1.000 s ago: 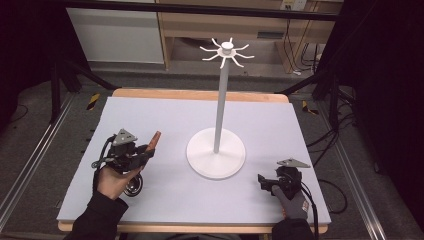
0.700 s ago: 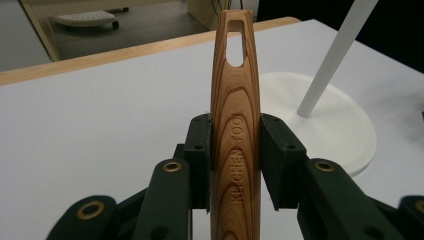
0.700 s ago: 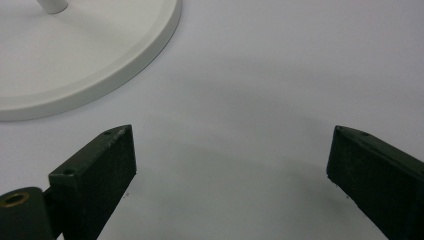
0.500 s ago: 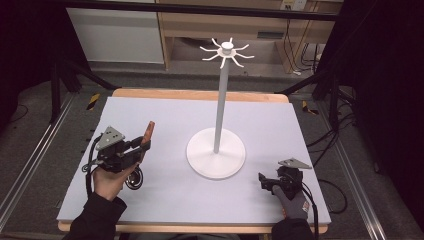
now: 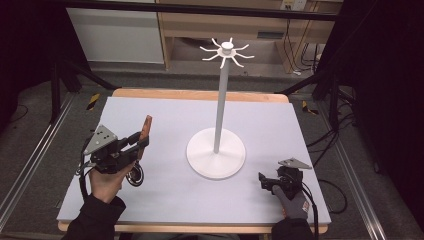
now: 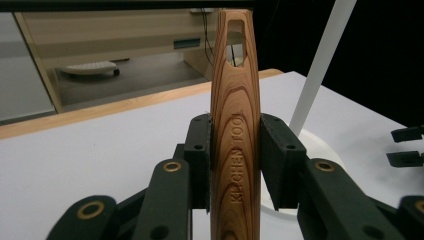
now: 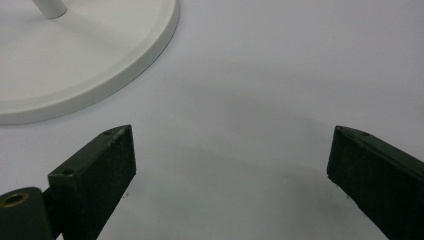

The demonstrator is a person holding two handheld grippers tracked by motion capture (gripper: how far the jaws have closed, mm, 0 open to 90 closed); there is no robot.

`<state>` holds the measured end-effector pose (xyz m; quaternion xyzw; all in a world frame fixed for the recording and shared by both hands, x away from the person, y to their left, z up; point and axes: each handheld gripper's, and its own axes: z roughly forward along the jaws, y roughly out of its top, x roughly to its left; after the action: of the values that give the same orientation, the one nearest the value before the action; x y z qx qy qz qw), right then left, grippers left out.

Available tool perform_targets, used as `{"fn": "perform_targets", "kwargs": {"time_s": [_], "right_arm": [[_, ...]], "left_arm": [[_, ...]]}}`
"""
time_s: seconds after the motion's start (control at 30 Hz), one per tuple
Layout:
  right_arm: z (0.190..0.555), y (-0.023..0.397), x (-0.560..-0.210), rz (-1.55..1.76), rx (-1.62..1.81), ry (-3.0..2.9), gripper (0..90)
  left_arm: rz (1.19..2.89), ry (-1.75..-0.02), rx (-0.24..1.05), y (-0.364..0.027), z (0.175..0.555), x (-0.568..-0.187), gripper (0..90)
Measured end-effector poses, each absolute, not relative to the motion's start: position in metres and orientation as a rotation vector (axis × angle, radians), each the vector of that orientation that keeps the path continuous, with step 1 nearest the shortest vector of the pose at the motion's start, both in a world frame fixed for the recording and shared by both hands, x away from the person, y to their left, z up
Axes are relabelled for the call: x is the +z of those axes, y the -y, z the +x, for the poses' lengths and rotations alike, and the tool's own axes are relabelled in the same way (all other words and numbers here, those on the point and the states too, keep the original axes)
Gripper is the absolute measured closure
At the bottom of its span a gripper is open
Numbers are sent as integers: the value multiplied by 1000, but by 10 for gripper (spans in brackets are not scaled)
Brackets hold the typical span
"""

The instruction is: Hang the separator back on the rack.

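Your left gripper (image 6: 235, 165) is clamped on a wooden handle (image 6: 234, 145): both black pads press its flat sides about midway up, and the handle stands upright between them in the left gripper view. The wood is reddish-brown with strong curved grain bands; it tapers toward the top, where an oblong slot is cut through near the rounded end. "KITCHEN TOOL" is stamped lengthwise down the face, reading along the shaft. The lower end runs out of the frame, so you cannot tell there what kind of tool it is. In the high view your left gripper (image 5: 136, 145) sits over the left part of the table (image 5: 165, 115), with the handle (image 5: 145, 131) pointing up and away from you, tilted a little toward the stand (image 5: 216, 152). A dark round part hangs below your left hand (image 5: 105, 181), just above the table top; its detail is too small to read. The stand has a white disc base, a thin white pole and a crown of curved hooks (image 5: 227, 51). Your right gripper (image 7: 230, 165) has its jaws wide apart with nothing between them, low over bare table just beside the base rim (image 7: 150, 55). In the high view it (image 5: 265, 181) rests near the front right corner, well apart from the handle.
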<state>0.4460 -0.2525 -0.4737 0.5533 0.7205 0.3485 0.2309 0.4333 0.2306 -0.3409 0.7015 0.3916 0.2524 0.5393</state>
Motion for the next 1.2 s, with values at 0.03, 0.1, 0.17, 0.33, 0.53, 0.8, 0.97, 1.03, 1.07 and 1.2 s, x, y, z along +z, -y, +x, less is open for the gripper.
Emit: {"fn": "perform_targets", "kwargs": {"time_s": [0.03, 0.1, 0.17, 0.33, 0.53, 0.8, 0.97, 1.03, 1.07, 1.2], "right_arm": [[446, 253, -473, 1524, 955, -1980, 58], [445, 252, -474, 1524, 960, -1980, 58], [445, 252, -474, 1524, 957, -1981, 58], [445, 252, -473, 1516, 962, -1981, 58], [444, 253, -473, 1519, 965, -1979, 58], [445, 253, -474, 1520, 962, -1979, 57], [445, 253, -474, 1519, 959, -1982, 57], [445, 253, -474, 1520, 956, -1981, 57], [445, 253, -474, 1518, 956, -1982, 57], [445, 252, -474, 1518, 957, -1980, 57]], "left_arm": [[1653, -918, 606, -229, 432, -338, 670], [1649, -914, 607, -229, 431, -337, 670], [1635, -904, 610, -226, 430, -334, 670], [1623, -883, 616, -222, 429, -328, 670], [1597, -874, 611, -221, 432, -321, 670], [1551, -844, 610, -216, 438, -303, 670], [1536, -821, 599, -207, 444, -292, 670], [1531, -809, 604, -205, 444, -288, 670], [1526, -803, 605, -202, 445, -284, 670], [1514, -786, 602, -195, 447, -275, 670]]}}
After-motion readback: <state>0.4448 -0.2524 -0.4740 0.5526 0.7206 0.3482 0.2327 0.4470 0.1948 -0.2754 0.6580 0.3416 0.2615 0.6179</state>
